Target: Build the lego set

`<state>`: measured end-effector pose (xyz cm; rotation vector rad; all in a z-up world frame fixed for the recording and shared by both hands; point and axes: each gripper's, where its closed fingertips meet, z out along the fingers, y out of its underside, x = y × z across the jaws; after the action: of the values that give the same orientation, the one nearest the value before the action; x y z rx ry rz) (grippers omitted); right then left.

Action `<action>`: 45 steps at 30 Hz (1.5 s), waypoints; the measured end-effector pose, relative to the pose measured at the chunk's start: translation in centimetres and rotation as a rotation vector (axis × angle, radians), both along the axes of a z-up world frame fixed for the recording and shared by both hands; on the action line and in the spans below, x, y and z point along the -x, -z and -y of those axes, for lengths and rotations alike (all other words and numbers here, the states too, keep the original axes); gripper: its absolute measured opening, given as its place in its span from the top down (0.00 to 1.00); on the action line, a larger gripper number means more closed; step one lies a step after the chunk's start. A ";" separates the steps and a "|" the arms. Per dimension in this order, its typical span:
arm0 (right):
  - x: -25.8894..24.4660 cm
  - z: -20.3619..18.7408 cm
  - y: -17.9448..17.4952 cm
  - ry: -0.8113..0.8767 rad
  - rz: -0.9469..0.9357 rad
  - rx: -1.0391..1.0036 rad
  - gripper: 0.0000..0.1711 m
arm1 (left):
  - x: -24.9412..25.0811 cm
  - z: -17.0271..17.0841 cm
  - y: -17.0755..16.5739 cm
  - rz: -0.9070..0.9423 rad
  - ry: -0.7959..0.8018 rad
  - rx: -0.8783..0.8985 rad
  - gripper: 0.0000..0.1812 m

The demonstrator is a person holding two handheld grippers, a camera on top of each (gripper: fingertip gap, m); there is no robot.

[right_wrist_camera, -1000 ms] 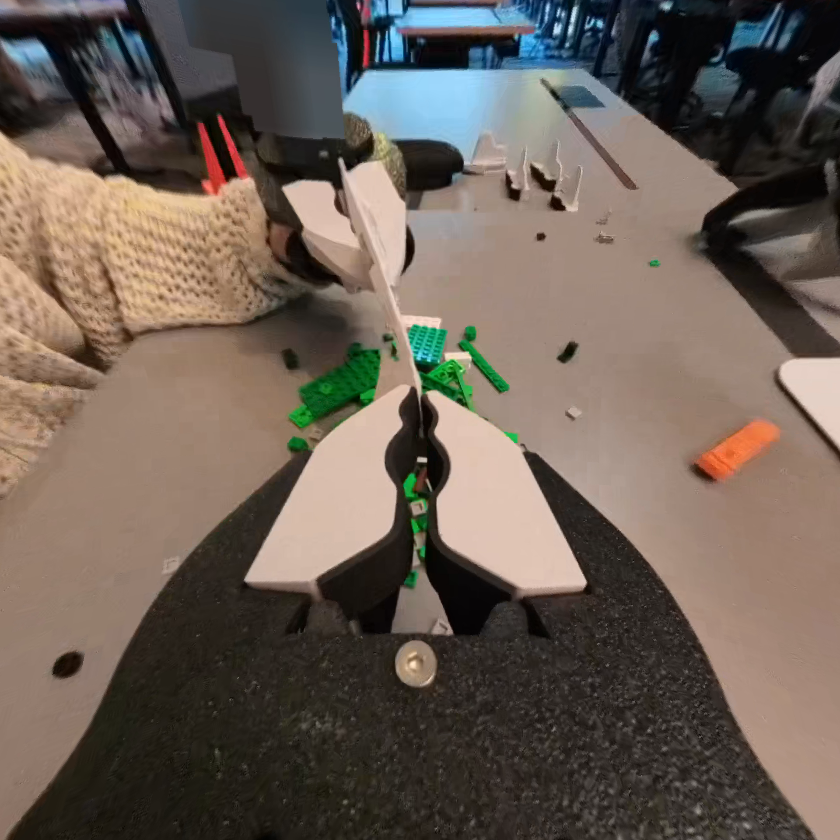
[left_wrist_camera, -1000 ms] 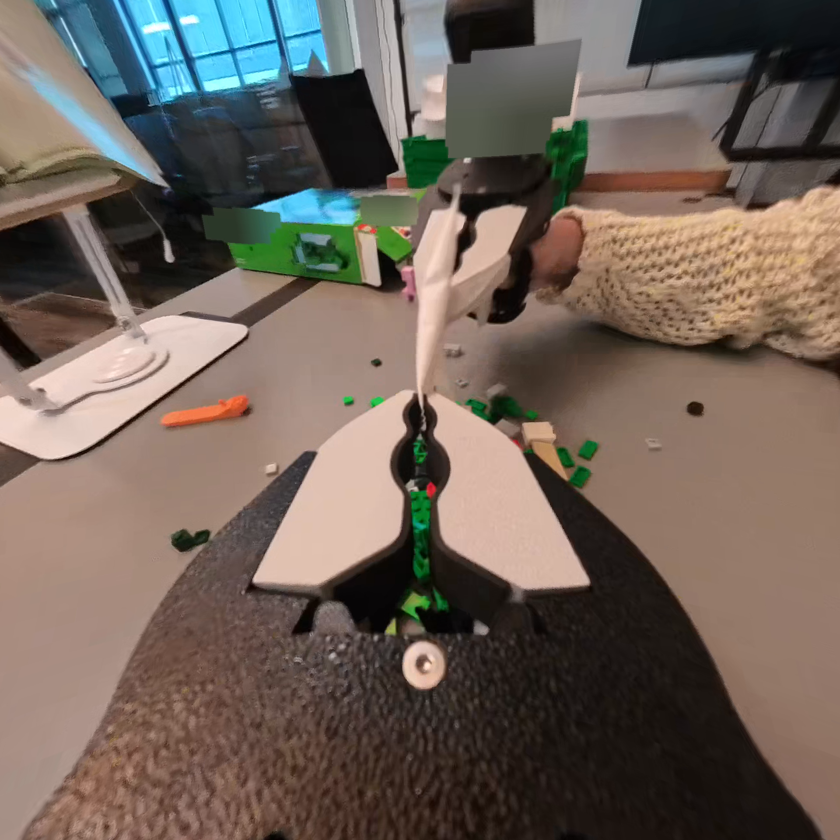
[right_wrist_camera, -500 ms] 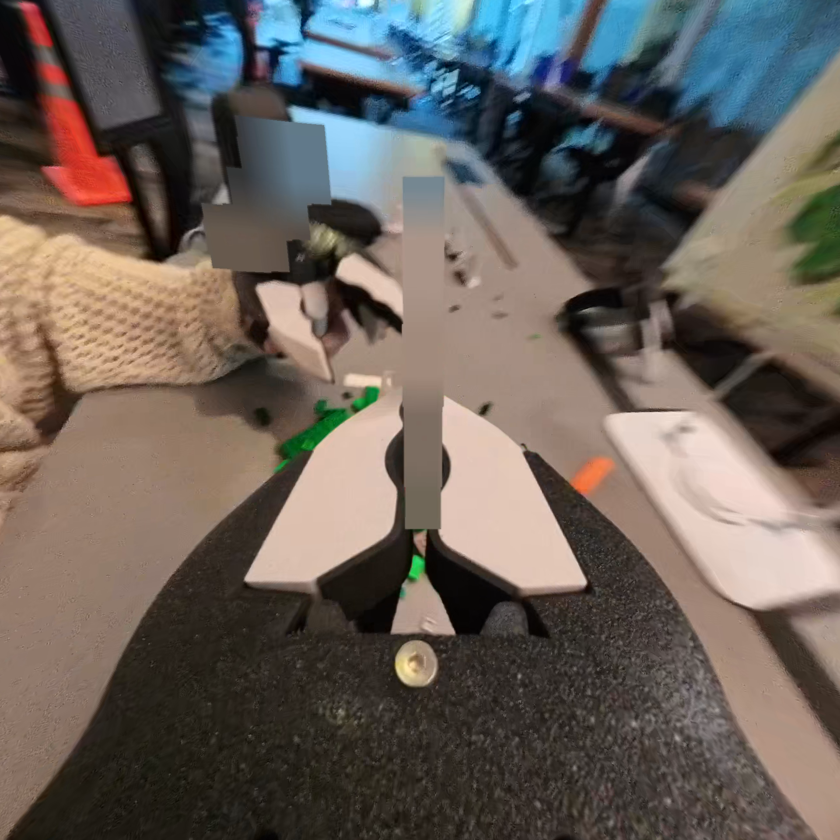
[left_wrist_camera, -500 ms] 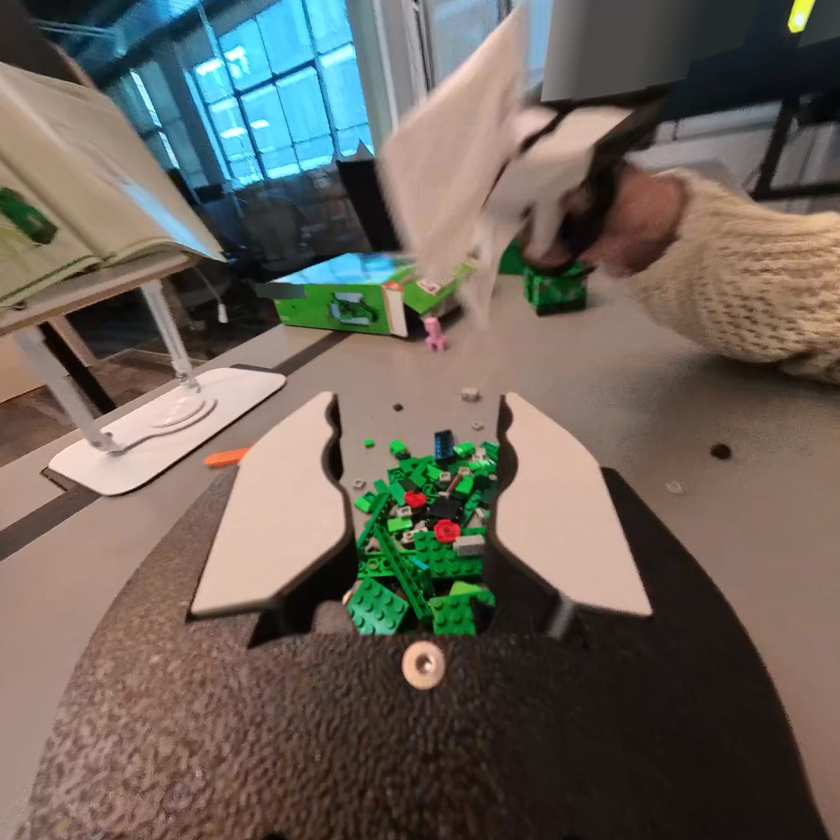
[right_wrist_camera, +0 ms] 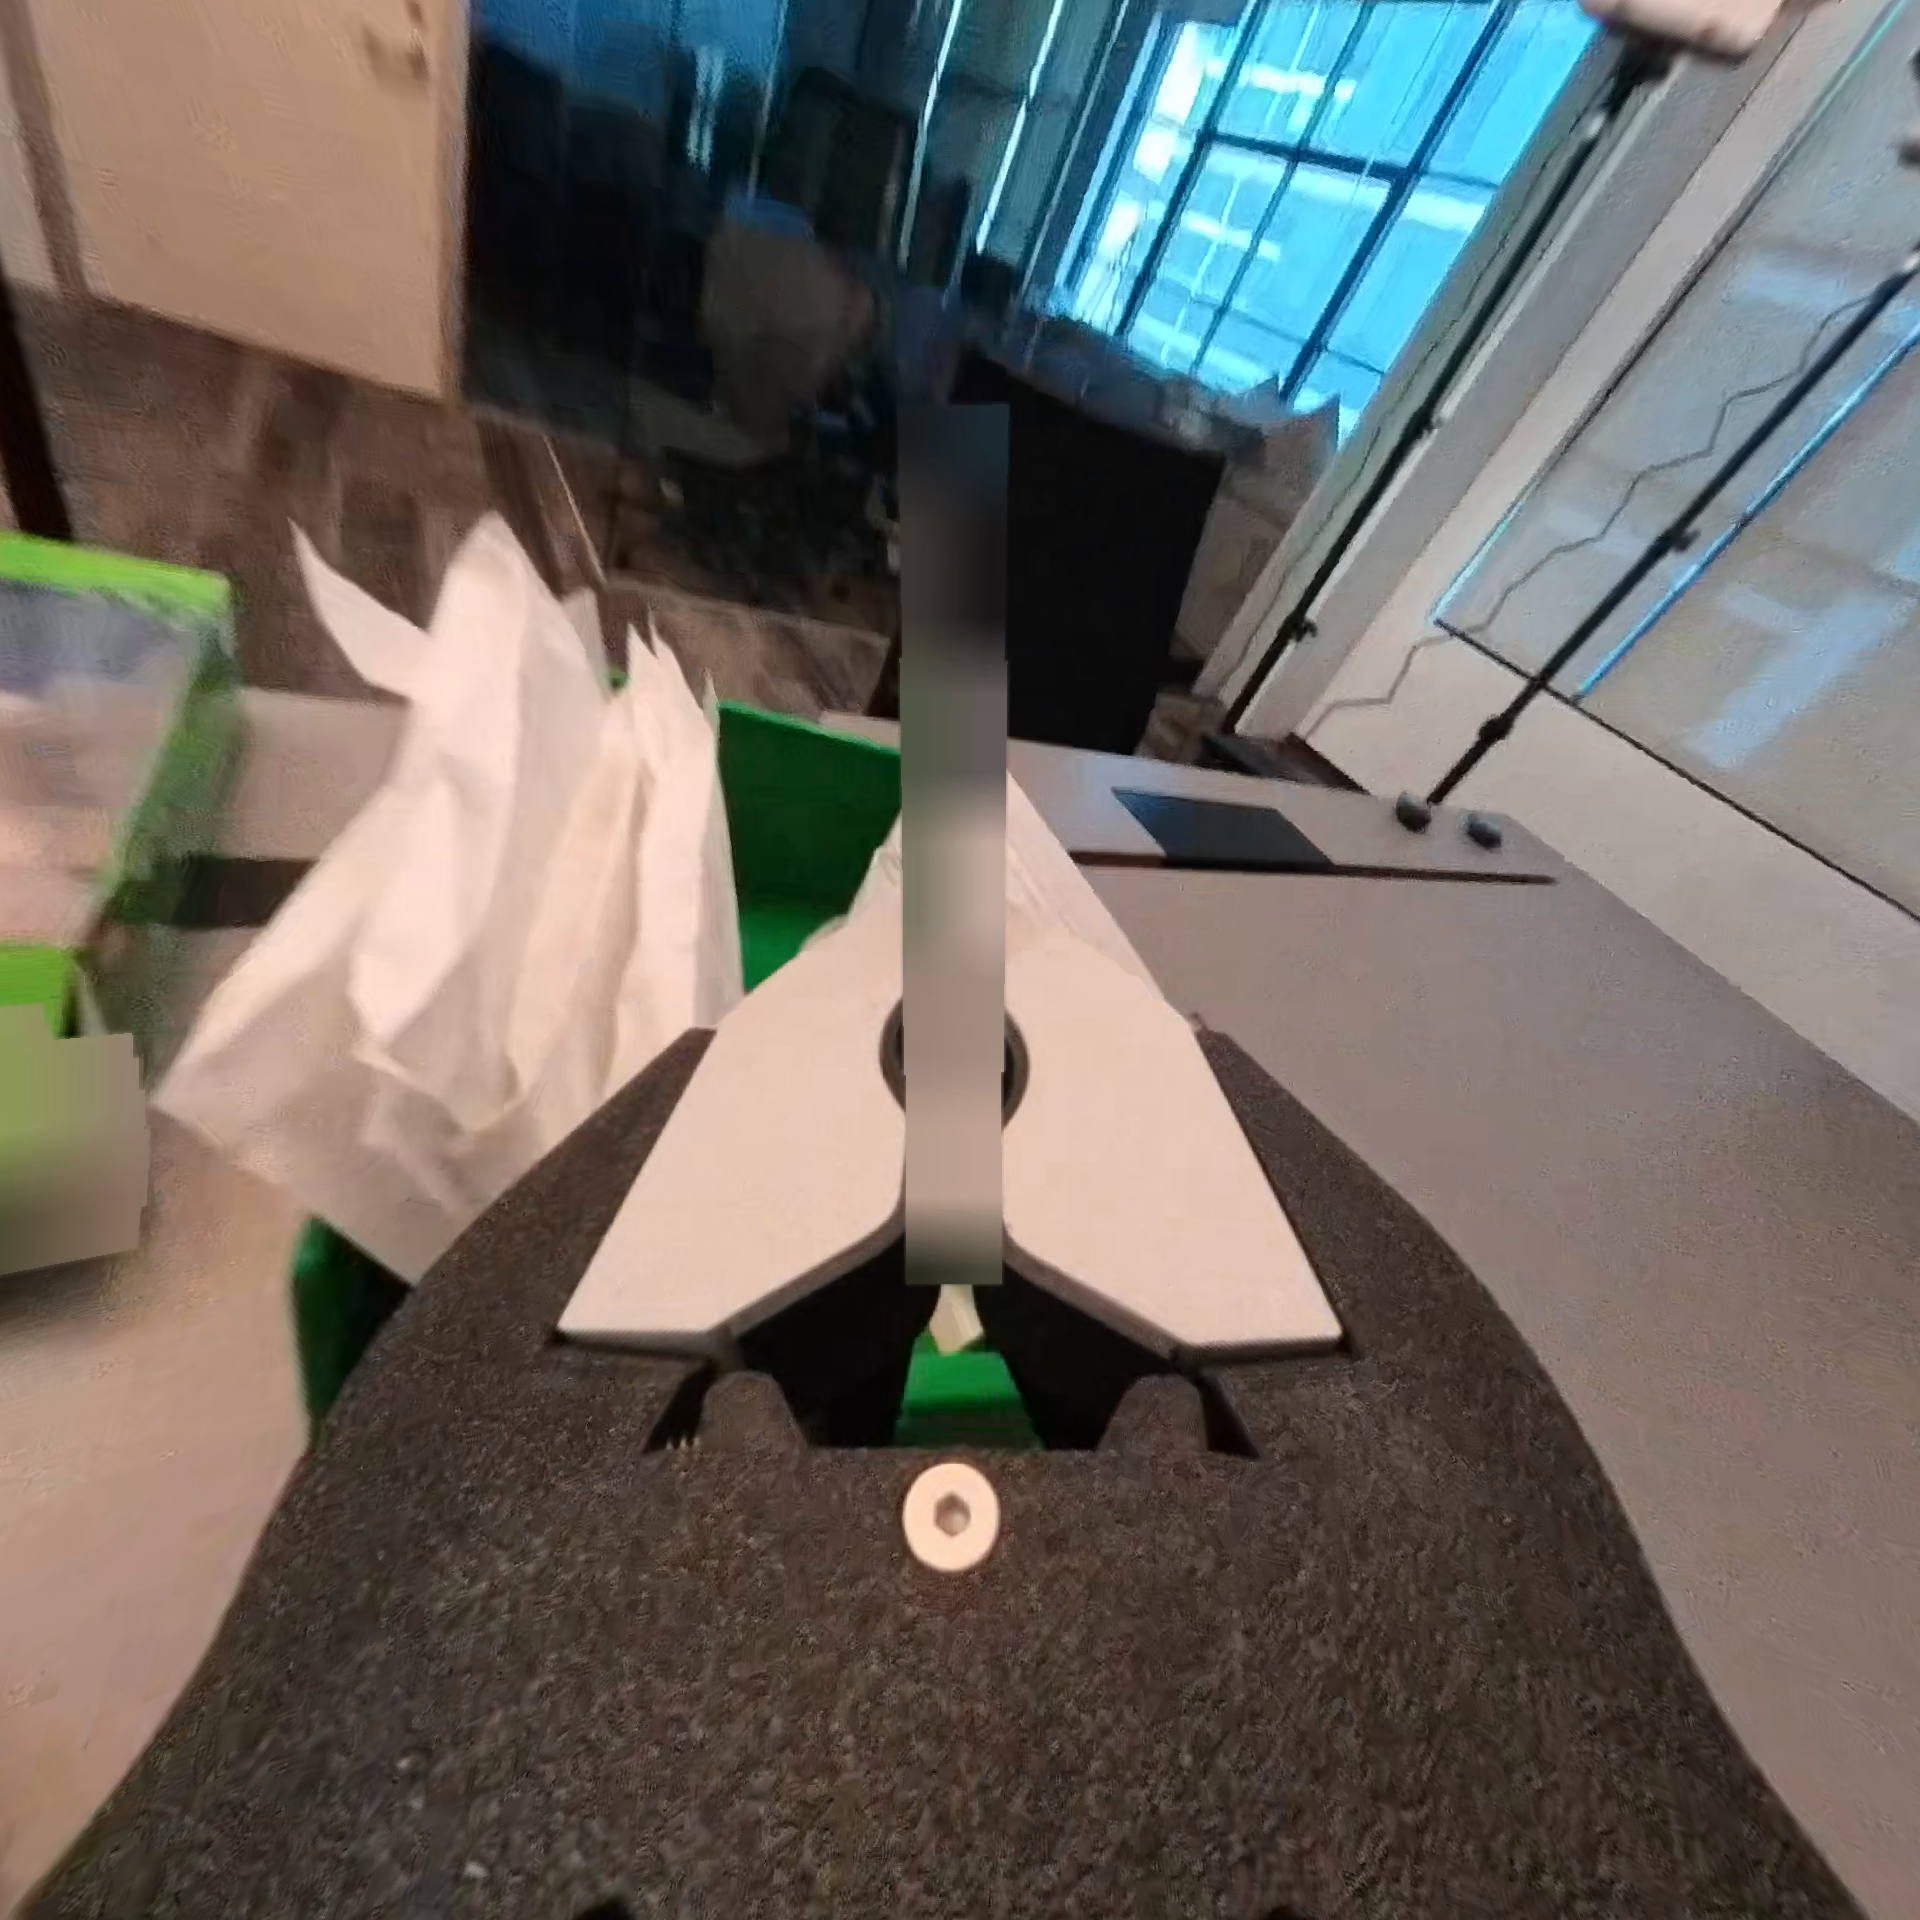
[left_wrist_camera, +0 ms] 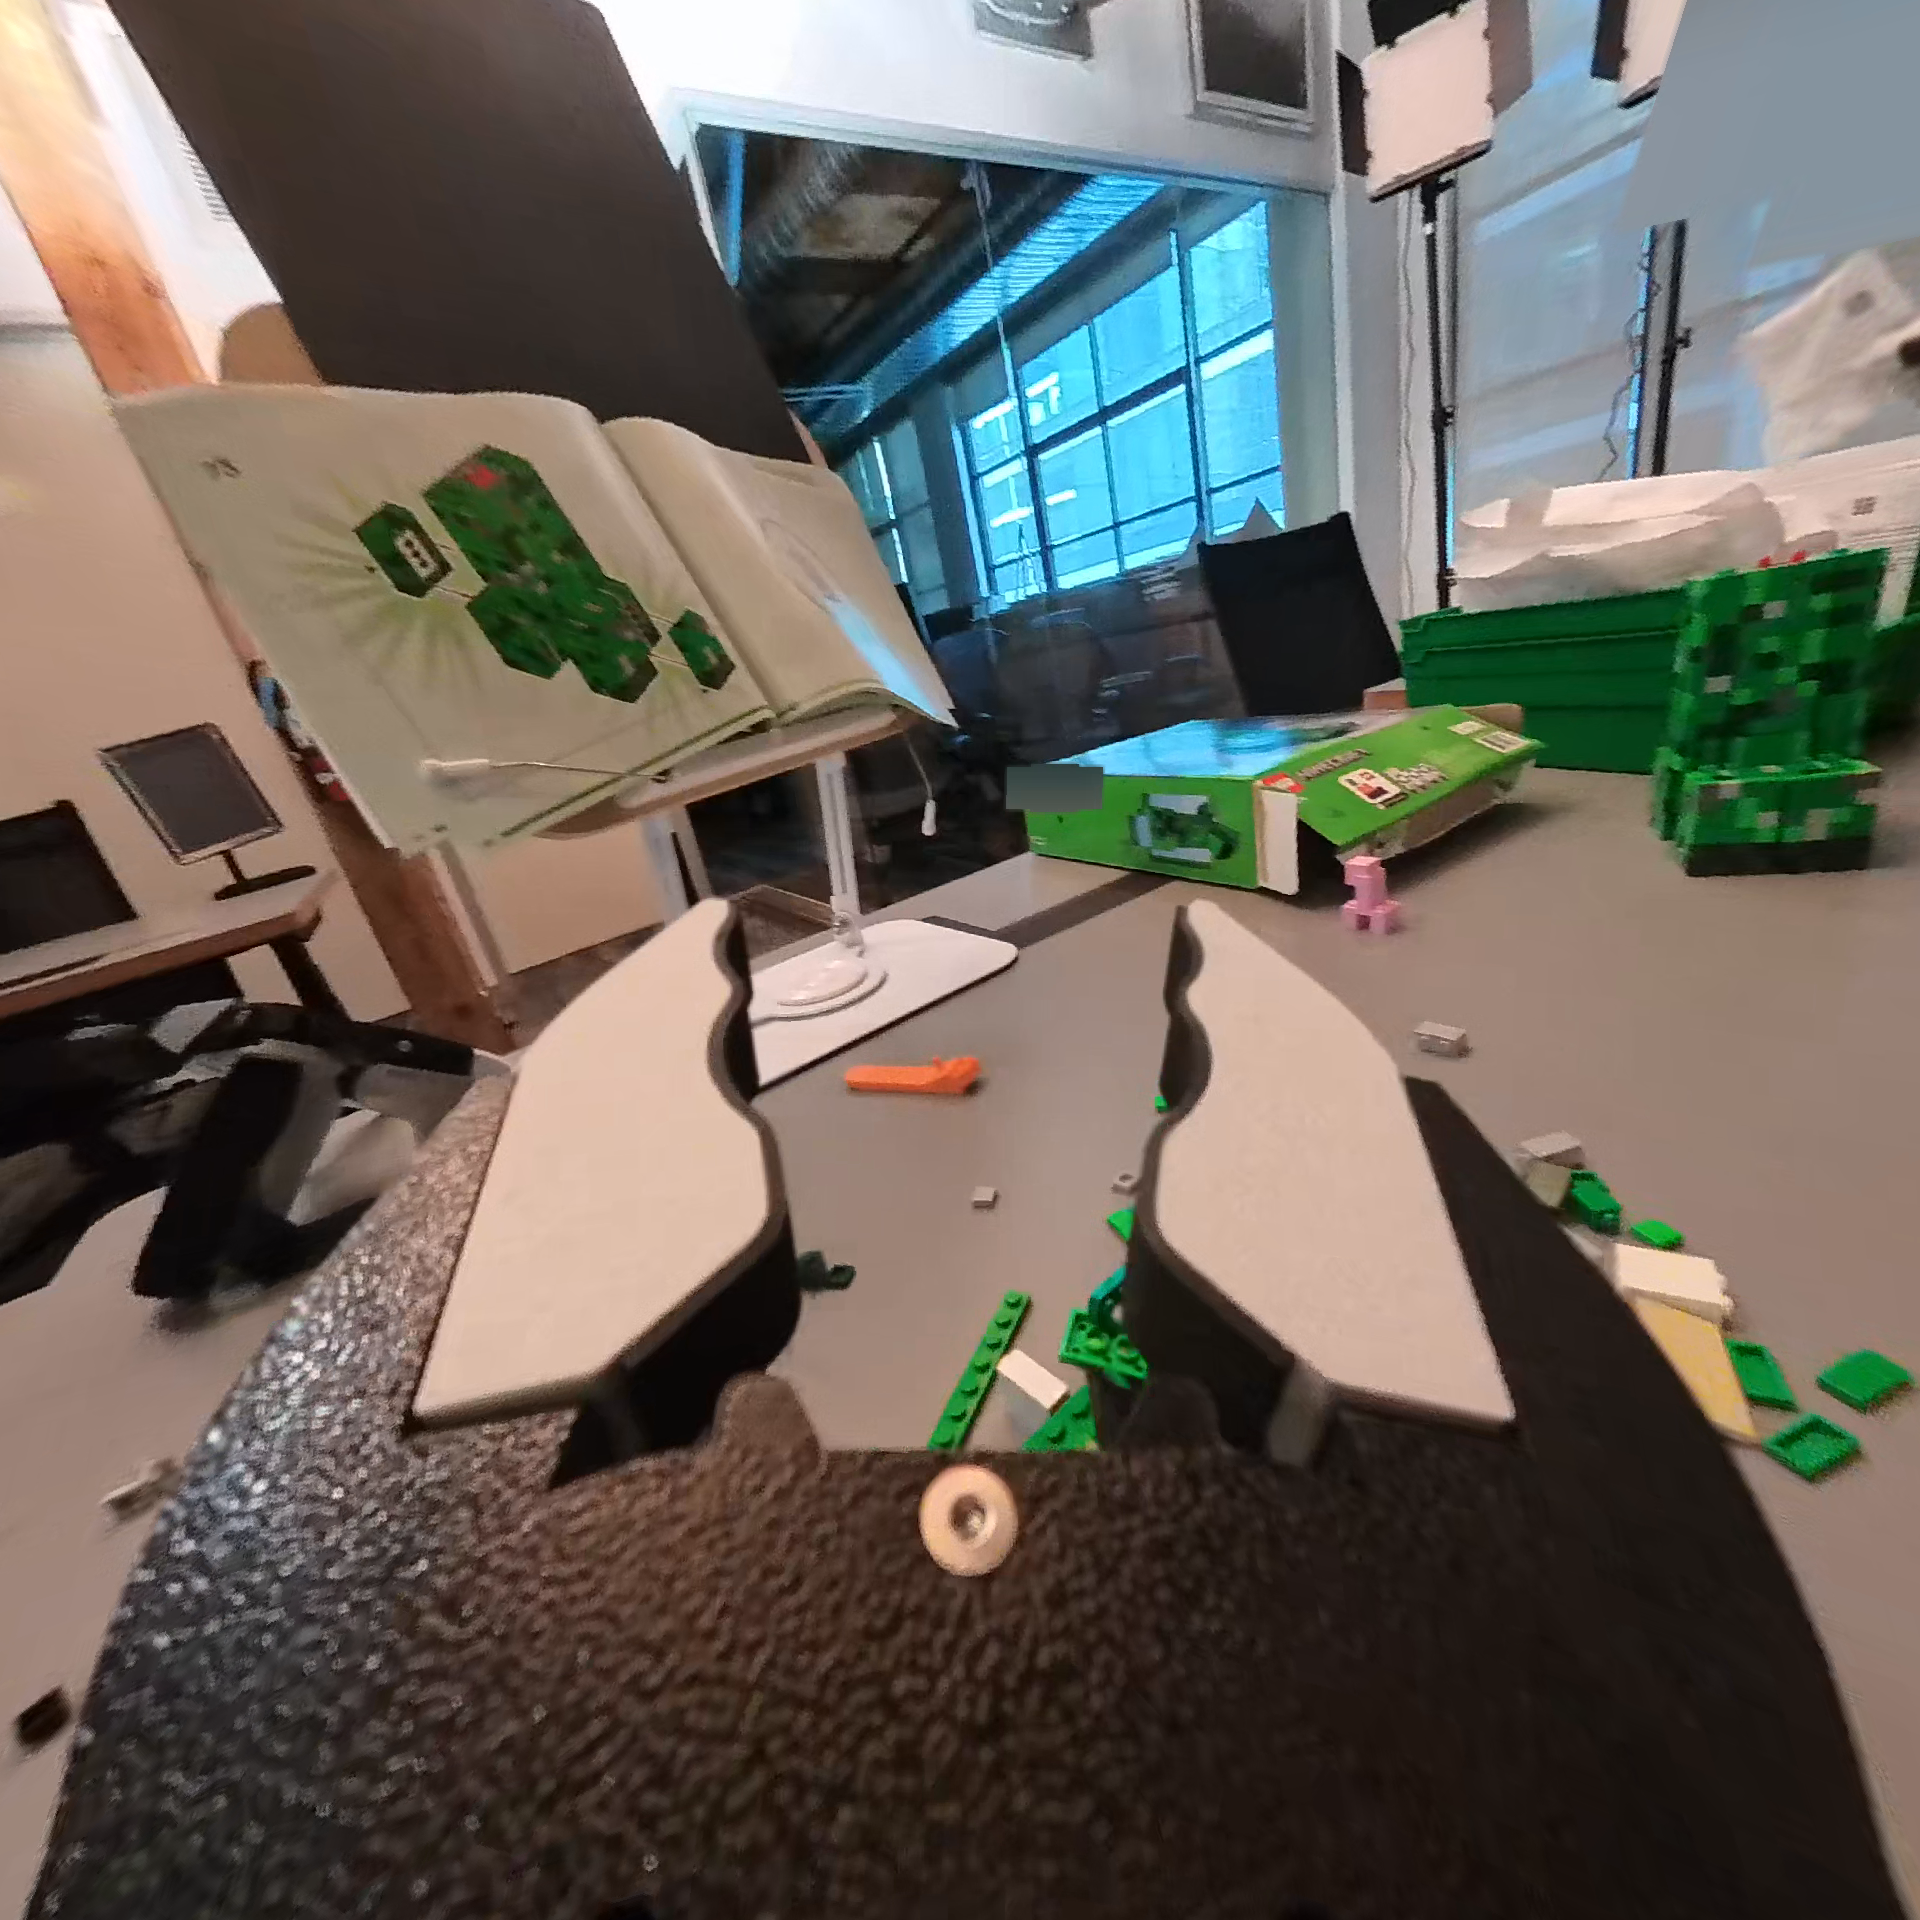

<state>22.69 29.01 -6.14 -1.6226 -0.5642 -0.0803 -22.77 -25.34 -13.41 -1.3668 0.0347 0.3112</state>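
Observation:
My left gripper (left_wrist_camera: 951,935) is open and empty, raised a little above the grey table (left_wrist_camera: 1558,987). Loose green, white and tan Lego pieces (left_wrist_camera: 1101,1340) lie under and to the right of its right finger. My right gripper (right_wrist_camera: 951,914) is shut on a white paper bag (right_wrist_camera: 1070,904), of which only an edge shows past the fingertips. It hovers over a green bin (right_wrist_camera: 800,790) that holds crumpled white paper bags (right_wrist_camera: 468,883). A partly built green blocky Lego model (left_wrist_camera: 1766,727) stands at the far right of the table.
An open instruction book (left_wrist_camera: 499,603) rests on a white stand (left_wrist_camera: 883,977) at the left. A green set box (left_wrist_camera: 1278,790), a pink figure (left_wrist_camera: 1366,899) and an orange brick separator (left_wrist_camera: 914,1075) lie on the table. Stacked green bins (left_wrist_camera: 1538,675) hold white bags. Across from one pair of fingers to the other is roughly 70 centimeters. It is some 30 centimeters from my left tips to the open instruction book (left_wrist_camera: 499,603).
My left gripper let go of the paper bag, opened wide and turned left toward the book. My right gripper carried the bag away from the piece pile to over the green bin.

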 end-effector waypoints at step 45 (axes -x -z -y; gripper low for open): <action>24.0 43.1 10.6 -0.728 -0.464 0.028 0.85 | 2.4 2.5 2.2 -0.151 0.007 0.054 0.76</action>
<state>-1.34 -14.11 -16.75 -1.3130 -0.7537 0.8221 -25.17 -27.79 -15.63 -1.3943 0.1736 0.4097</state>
